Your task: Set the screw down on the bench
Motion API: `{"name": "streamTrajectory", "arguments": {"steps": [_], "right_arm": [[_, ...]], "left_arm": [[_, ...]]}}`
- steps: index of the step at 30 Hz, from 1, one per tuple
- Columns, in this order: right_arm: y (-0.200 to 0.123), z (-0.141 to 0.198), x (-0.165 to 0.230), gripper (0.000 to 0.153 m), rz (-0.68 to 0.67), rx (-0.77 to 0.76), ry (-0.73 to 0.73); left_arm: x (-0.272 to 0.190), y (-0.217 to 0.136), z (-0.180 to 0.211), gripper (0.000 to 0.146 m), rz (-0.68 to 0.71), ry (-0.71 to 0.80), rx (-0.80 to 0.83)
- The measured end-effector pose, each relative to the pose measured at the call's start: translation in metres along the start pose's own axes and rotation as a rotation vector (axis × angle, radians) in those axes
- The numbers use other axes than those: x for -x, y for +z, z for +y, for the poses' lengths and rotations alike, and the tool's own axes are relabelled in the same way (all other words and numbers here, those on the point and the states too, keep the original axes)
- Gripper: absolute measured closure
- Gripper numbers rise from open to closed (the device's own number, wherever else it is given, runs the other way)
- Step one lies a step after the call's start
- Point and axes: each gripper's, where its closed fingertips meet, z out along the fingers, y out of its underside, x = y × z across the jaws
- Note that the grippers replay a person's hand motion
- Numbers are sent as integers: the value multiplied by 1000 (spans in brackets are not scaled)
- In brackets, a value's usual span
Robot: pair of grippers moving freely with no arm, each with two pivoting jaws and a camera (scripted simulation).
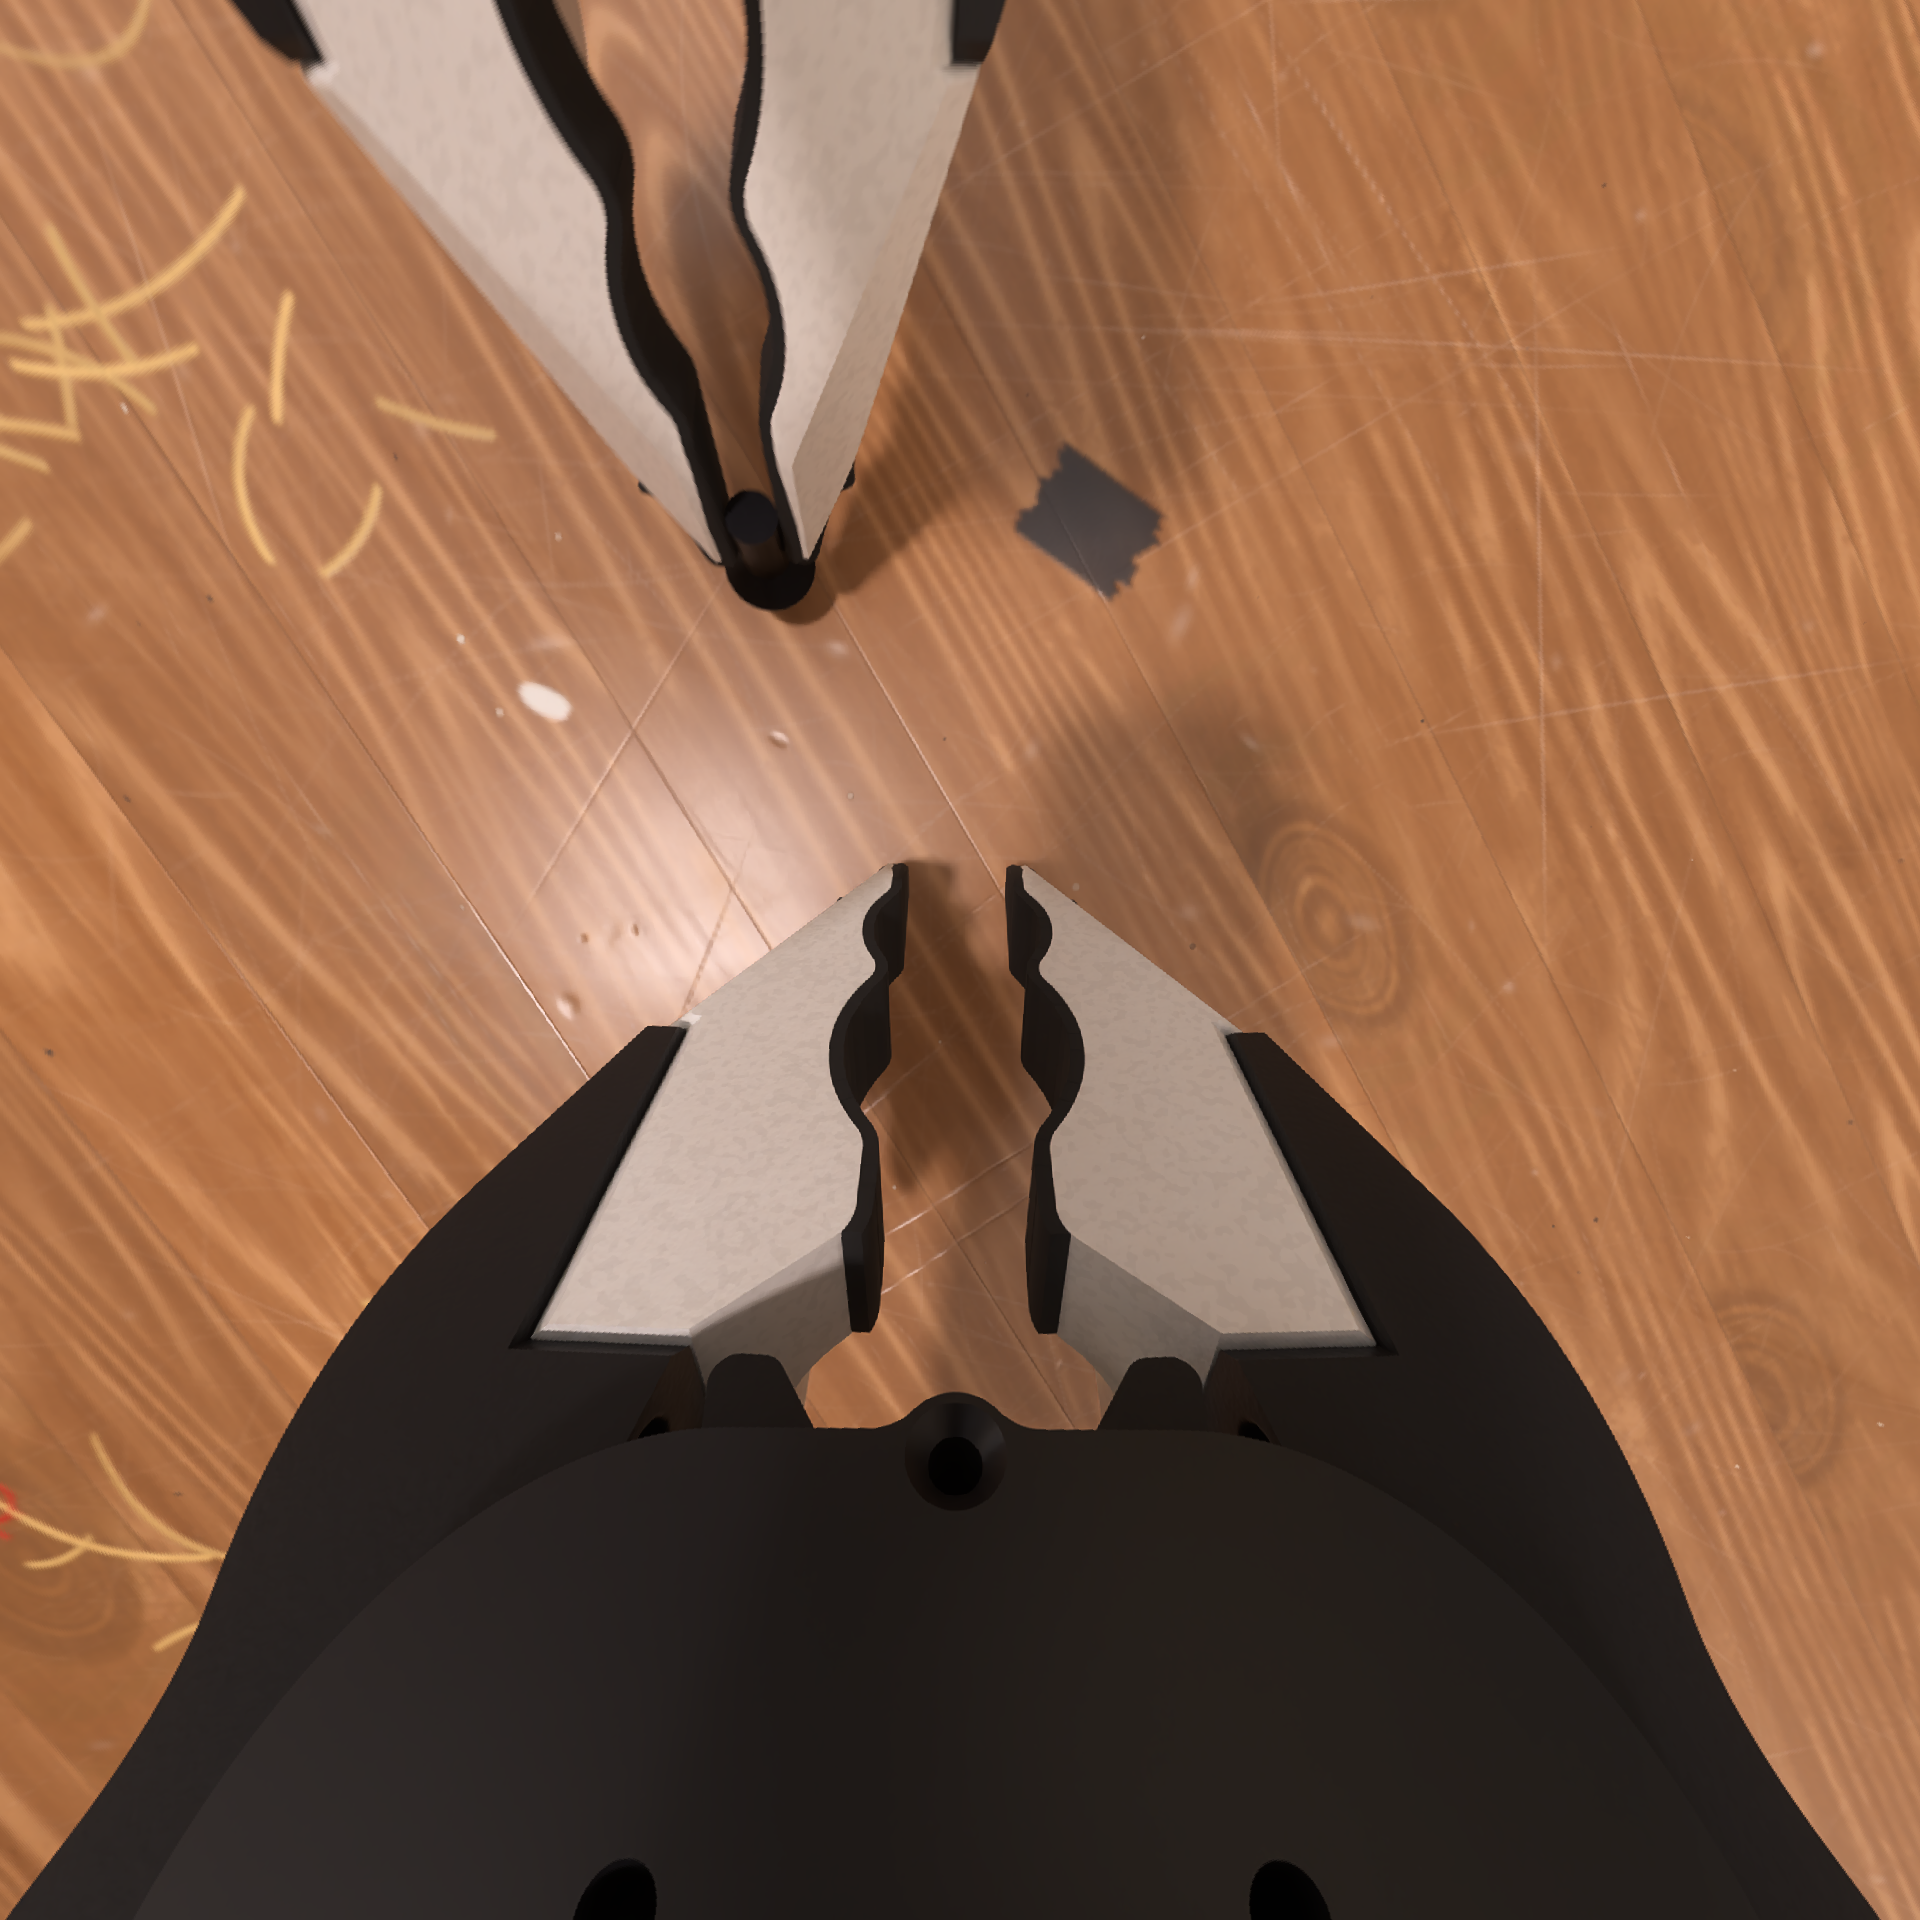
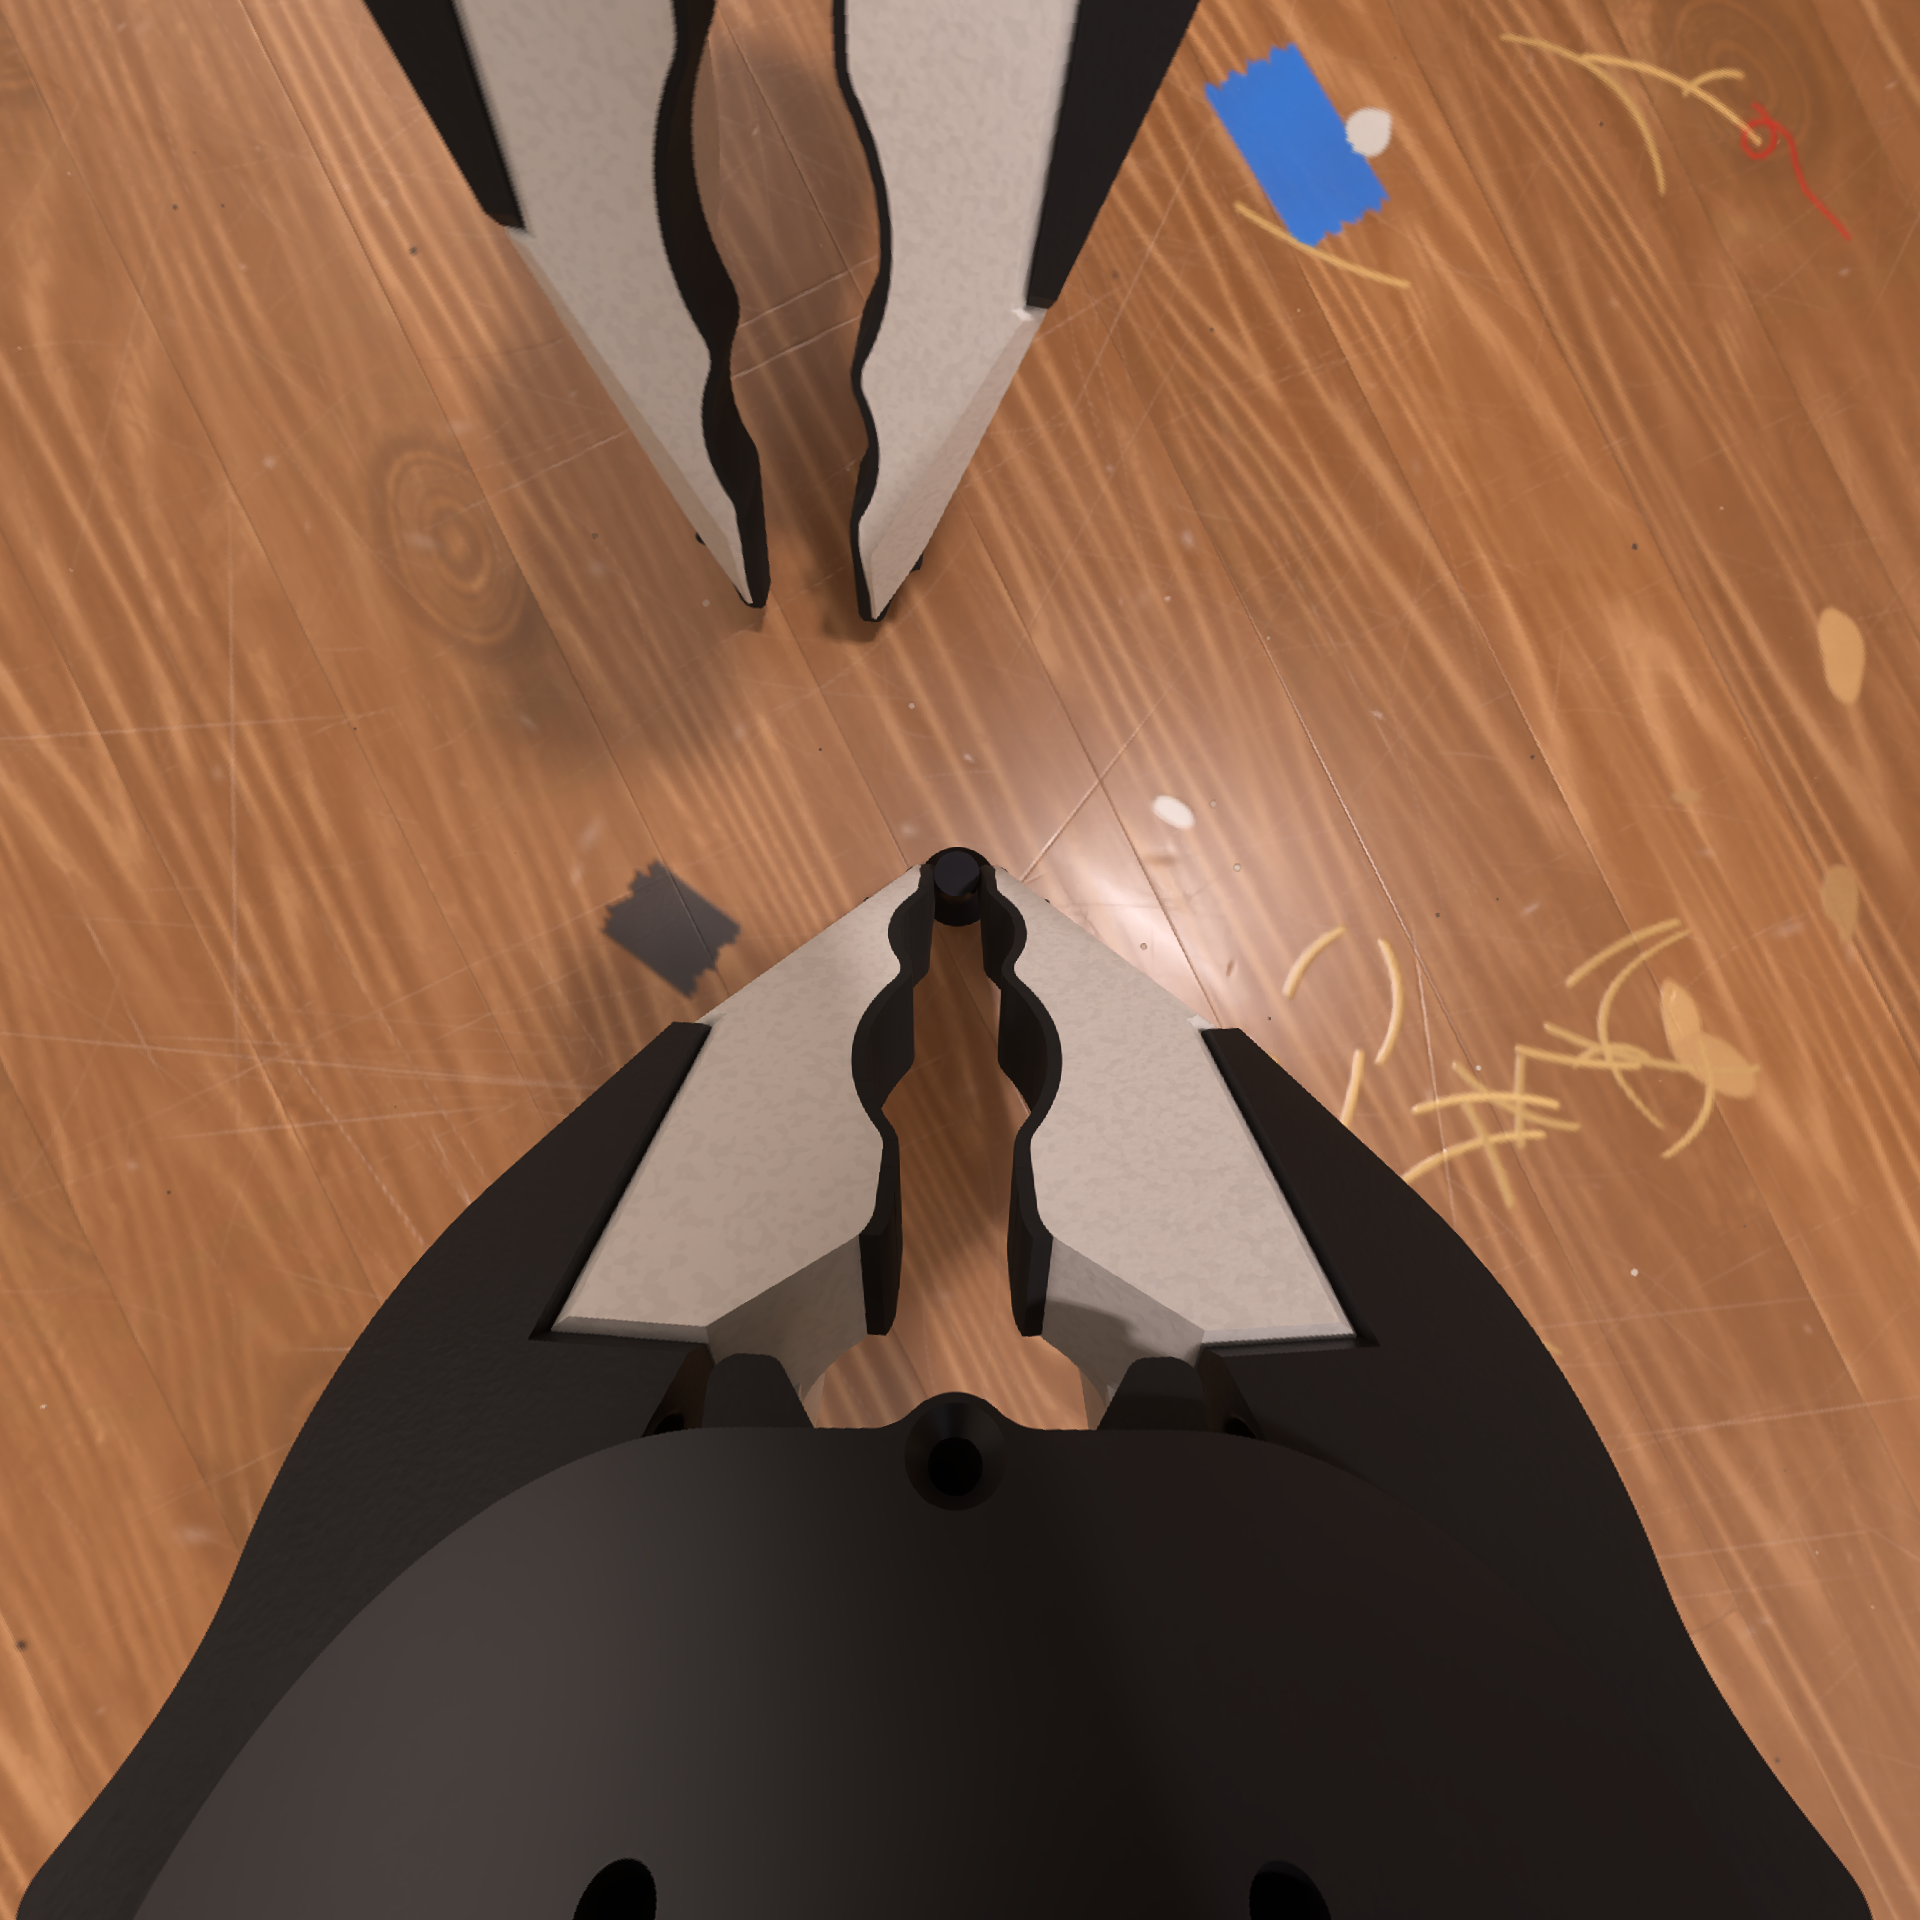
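A small black screw [image 2: 956,883] sits pinched between the tips of my right gripper [image 2: 956,878], which is shut on it, low over the wooden bench [image 2: 312,831]. In the left wrist view the same screw [image 1: 764,545] shows at the tips of the right gripper [image 1: 764,520], its wider head end at or just above the bench [image 1: 1455,727]. My left gripper [image 1: 956,883] is open and empty, facing the right one with a gap of bench between them. It also shows in the right wrist view [image 2: 810,608], jaws apart.
A grey piece of tape [image 1: 1091,525] lies on the bench beside the right gripper's tips; it also shows in the right wrist view [image 2: 670,925]. A blue piece of tape [image 2: 1299,145] lies farther off. Wood shavings [image 2: 1538,1060] and paint spots [image 2: 1172,812] are scattered around.
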Motion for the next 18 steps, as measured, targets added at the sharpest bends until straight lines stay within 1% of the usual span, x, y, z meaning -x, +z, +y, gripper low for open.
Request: {"name": "streamTrajectory", "arguments": {"steps": [3, 6, 8, 10, 12, 15, 18], "right_arm": [[-2, 1, 0, 145, 2, 5, 9], [-4, 2, 0, 145, 3, 8, 13], [-4, 2, -1, 145, 4, 9, 16], [-4, 4, -1, 145, 4, 10, 21], [-4, 5, -1, 145, 1, 10, 26], [-2, 6, -2, 145, 1, 12, 33], [-1, 8, -5, 145, 10, 27, 51]], "left_arm": [[4, -3, -7, 128, -52, 18, -13], [22, -8, -16, 125, -183, 39, -48], [24, -4, -19, 122, -188, 50, -63], [21, 4, -18, 123, -168, 57, -51], [19, 7, -21, 129, -147, 51, -75], [22, 9, -23, 134, -160, 22, -81], [27, 9, -23, 139, -179, -38, -84]]}}
